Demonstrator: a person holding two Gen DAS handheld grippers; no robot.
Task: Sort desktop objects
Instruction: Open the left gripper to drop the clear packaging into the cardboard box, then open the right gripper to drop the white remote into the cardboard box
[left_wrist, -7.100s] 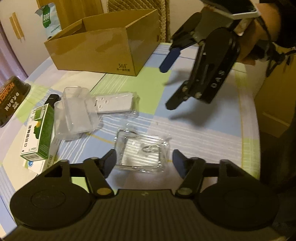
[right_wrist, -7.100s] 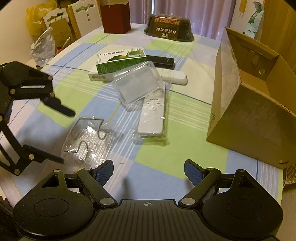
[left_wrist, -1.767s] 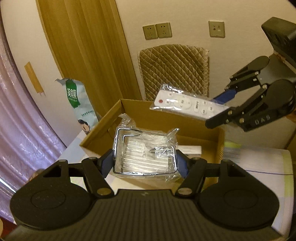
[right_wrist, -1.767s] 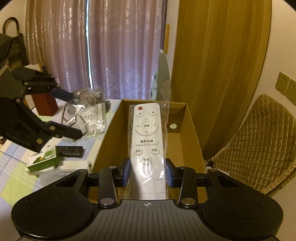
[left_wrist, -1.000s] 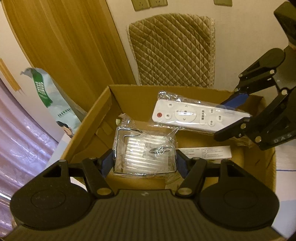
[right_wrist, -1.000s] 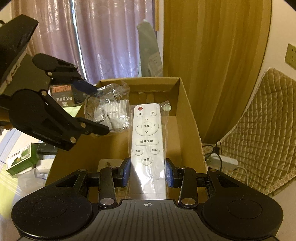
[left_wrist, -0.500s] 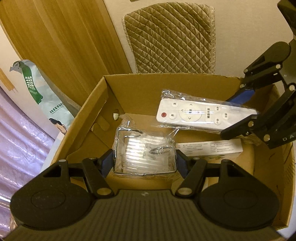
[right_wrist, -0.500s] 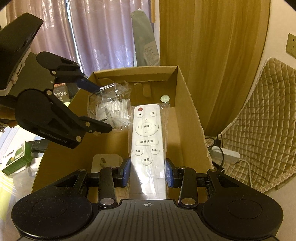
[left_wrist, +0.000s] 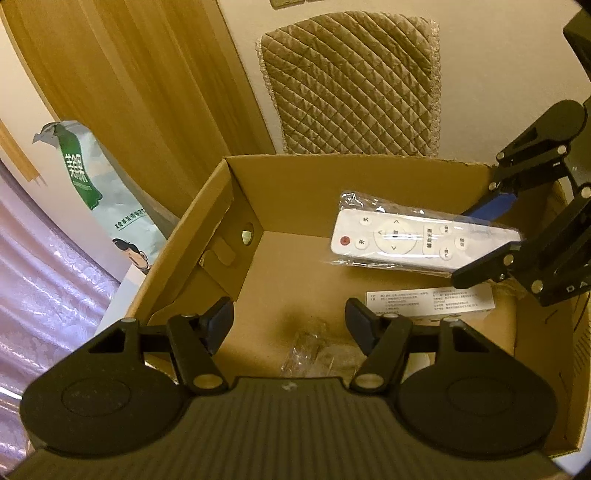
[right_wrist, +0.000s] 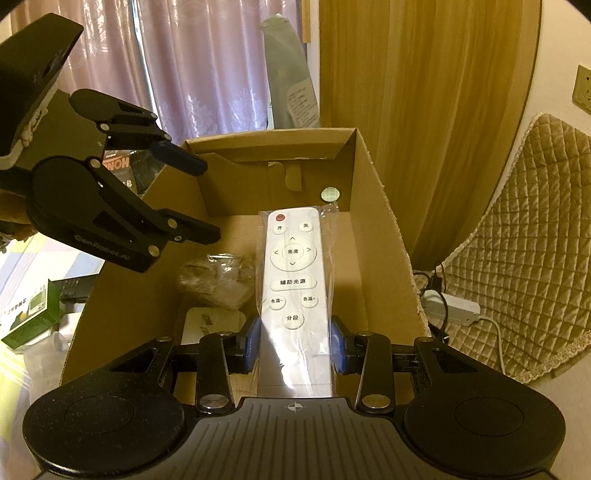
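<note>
Left wrist view: the left gripper (left_wrist: 290, 321) hangs over the open box (left_wrist: 192, 236) with its jaws wide and nothing between them. Just below, on the box floor, lies a clear bag (left_wrist: 314, 350), partly hidden by the gripper body, so what is in it cannot be told from here. Being over the box with spread jaws fits a drop made straight down onto the floor. Across the box the right gripper (left_wrist: 495, 240) clamps the tail of a white remote (left_wrist: 406, 240) in a plastic sleeve, holding it level above the floor and above a white carton (left_wrist: 430, 302) that already lies inside.

Right wrist view: the right gripper (right_wrist: 293, 345) has its 2 blue pads (right_wrist: 251, 345) pressed on the remote's (right_wrist: 293, 273) lower sides, jaws narrow and gripping. The remote points lengthwise into the box (right_wrist: 384, 229), probably so that it can go down flat along the right wall. It is not yet resting on anything. To the left the left gripper (right_wrist: 199, 199) shows its fingers well spread and empty, with the crumpled bag (right_wrist: 218, 280) under them on the floor. A green carton (right_wrist: 33, 314) sits outside on the table, unsorted
</note>
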